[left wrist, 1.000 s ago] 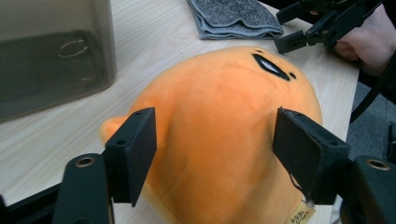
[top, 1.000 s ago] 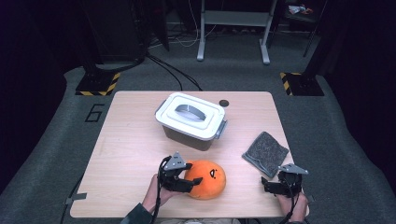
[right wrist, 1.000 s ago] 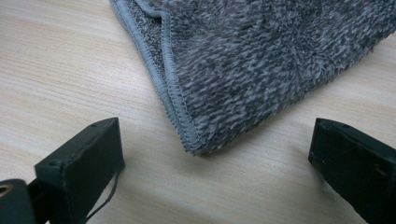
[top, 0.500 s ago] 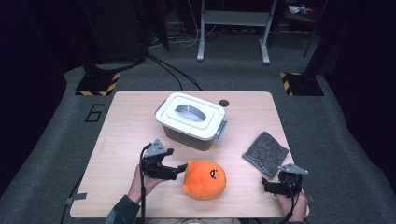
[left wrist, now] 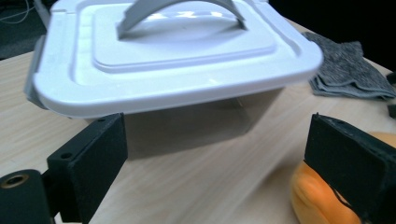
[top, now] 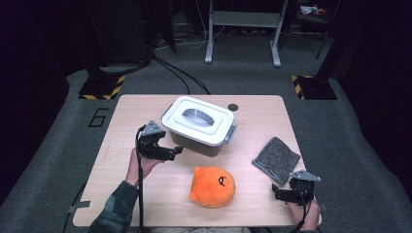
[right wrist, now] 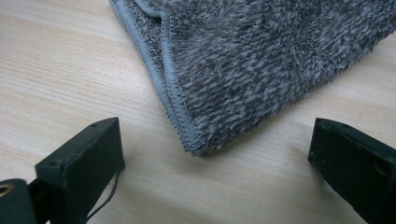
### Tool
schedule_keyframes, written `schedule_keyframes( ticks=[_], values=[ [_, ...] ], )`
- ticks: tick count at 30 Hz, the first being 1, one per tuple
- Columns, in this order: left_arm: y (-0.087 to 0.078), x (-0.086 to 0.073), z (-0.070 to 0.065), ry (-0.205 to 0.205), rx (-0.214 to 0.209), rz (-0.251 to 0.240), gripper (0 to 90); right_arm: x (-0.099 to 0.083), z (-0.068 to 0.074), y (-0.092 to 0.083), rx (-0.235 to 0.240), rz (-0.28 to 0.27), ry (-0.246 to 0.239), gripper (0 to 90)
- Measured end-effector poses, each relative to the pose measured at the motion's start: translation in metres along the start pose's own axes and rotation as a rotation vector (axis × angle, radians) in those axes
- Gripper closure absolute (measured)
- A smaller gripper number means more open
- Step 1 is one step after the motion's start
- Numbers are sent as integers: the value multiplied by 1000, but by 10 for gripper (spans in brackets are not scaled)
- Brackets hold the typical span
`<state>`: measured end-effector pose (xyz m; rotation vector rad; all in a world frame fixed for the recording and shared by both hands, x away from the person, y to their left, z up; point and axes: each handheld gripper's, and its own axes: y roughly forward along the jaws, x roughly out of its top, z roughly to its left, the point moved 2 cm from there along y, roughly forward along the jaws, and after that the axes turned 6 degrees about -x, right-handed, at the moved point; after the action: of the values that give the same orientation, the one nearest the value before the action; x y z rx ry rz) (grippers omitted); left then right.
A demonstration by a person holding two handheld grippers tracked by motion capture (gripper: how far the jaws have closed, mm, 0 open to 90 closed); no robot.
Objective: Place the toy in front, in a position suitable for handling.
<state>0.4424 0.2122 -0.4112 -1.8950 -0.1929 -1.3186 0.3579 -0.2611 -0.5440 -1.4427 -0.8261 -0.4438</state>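
left gripper [top: 176, 151] jaws have just been opening and stand wide with nothing between them, aimed at the near wall of the lidded box [top: 199, 125], just beside it, perhaps not quite touching. the orange plush toy [top: 212, 186] sits loose on the table [top: 121, 184], nearer the person. right gripper [top: 278, 193] jaws spread too, empty, near the grey cloth [top: 276, 158] corner.

Left gripper [top: 171, 151] off the orange plush toy [top: 212, 186], lifted away toward the far left, now just beside the lidded white box [top: 198, 124], jaws just opened wide with nothing between them, toy lying free on the table [top: 121, 194].
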Motion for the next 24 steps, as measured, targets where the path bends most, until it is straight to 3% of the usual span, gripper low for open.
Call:
schedule_keyframes(
  ticks=[4, 17, 20, 21, 24],
  values=[
    [11, 12, 21, -1, 40, 16, 35, 0, 0, 0, 0, 0, 0, 23],
    [42, 31, 60, -22, 80, 54, 26, 0, 0, 0, -2, -1, 4, 24],
    [48, 34, 67, -12, 107, 47, 49, 0, 0, 0, -3, -1, 6, 27],
    [50, 34, 69, 1, 118, 65, 49, 0, 0, 0, -3, -1, 5, 27],
    [55, 37, 76, -38, 98, 64, 39, 0, 0, 0, -3, -1, 5, 27]
  ],
)
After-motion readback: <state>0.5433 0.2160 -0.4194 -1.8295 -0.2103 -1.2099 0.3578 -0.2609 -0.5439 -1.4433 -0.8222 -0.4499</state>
